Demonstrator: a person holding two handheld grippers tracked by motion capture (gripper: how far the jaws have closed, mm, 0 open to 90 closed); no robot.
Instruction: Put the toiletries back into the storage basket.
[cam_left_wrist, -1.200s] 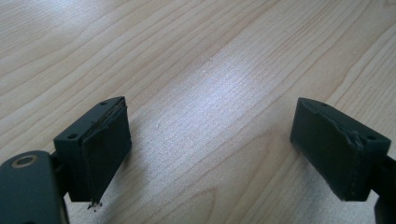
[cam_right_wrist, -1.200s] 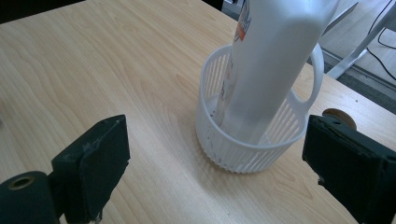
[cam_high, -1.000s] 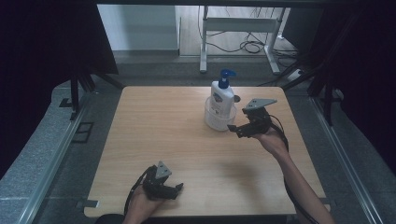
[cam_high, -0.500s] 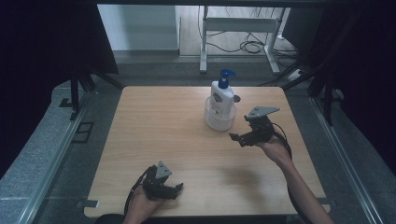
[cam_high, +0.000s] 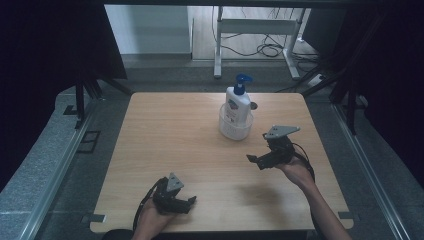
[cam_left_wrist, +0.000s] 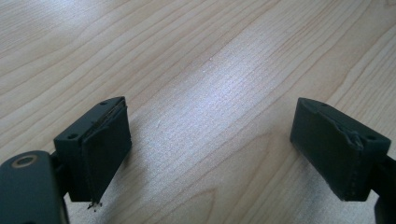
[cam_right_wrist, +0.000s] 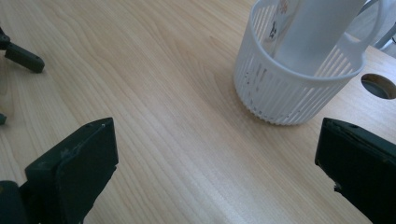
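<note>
The pump bottle (cam_high: 237, 102) stands in a white basket (cam_high: 235, 127) near the right tool (cam_high: 261, 161), untouched. Its jaws have just been opening, nothing between. The left tool (cam_high: 187, 204) gapes too.

Pale wooden table (cam_high: 165, 150), grey floor (cam_high: 50, 165), dark curtains (cam_high: 50, 45), white frame (cam_high: 260, 27) and cables (cam_high: 265, 49) beyond.

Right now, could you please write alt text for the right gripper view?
A white slotted basket holding a white bottle stands on a wooden table. The right hand-held gripper faces it, jaws wide apart with nothing between them.
</note>
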